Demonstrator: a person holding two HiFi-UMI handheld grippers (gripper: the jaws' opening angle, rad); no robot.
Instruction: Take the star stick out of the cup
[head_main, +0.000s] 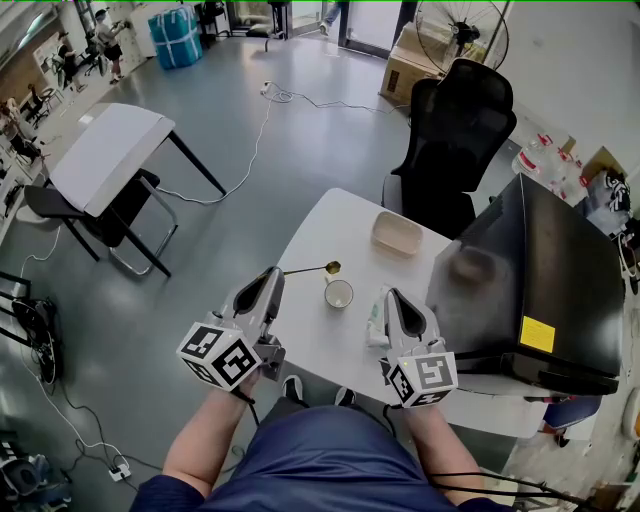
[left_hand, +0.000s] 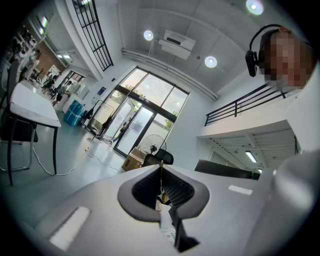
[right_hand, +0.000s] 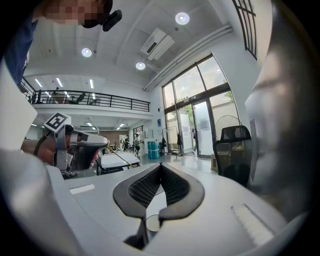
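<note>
The left gripper (left_hand: 161, 169) is seen with its jaws closed on a thin stick (left_hand: 161, 181). Beyond them, a fan (left_hand: 151, 148) and a black chair (left_hand: 159, 158) are shown before glass doors (left_hand: 131, 131).

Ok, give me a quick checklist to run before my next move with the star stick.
1. Grip on stick: ok, left hand-held gripper shut on it.
2. Star end out of cup: ok.
3. Upright cup: ok.
4. Free right hand-held gripper: ok, jaws together, empty.
5. Bare table left of cup for setting down: ok.
6. Star's height above table: cannot tell.
</note>
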